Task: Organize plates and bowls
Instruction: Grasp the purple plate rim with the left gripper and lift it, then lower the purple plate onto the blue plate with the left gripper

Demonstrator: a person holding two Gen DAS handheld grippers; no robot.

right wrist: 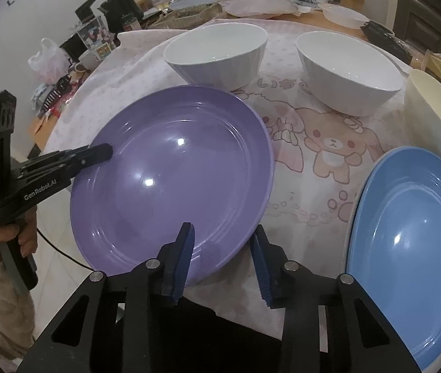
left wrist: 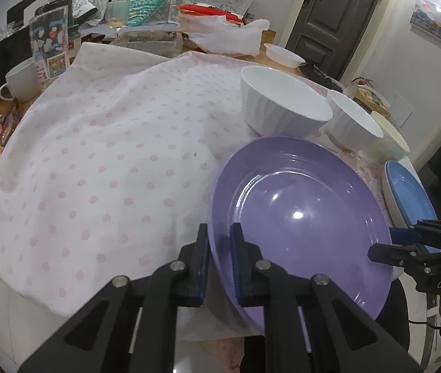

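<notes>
At the near edge of the table (right wrist: 298, 192), the left tool (left wrist: 219, 242) pinches the purple plate's (left wrist: 298, 217) rim, one pad above, one below. Right tool (right wrist: 223, 248) is spread at that plate's near rim, gripping nothing. Blue plate (right wrist: 413, 242) lies right; two white bowls (right wrist: 217, 52) stand beyond.

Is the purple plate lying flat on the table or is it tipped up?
Tipped up. The left gripper pinches the purple plate by its rim, and that edge rides above the tablecloth while the far edge sits lower.
</notes>
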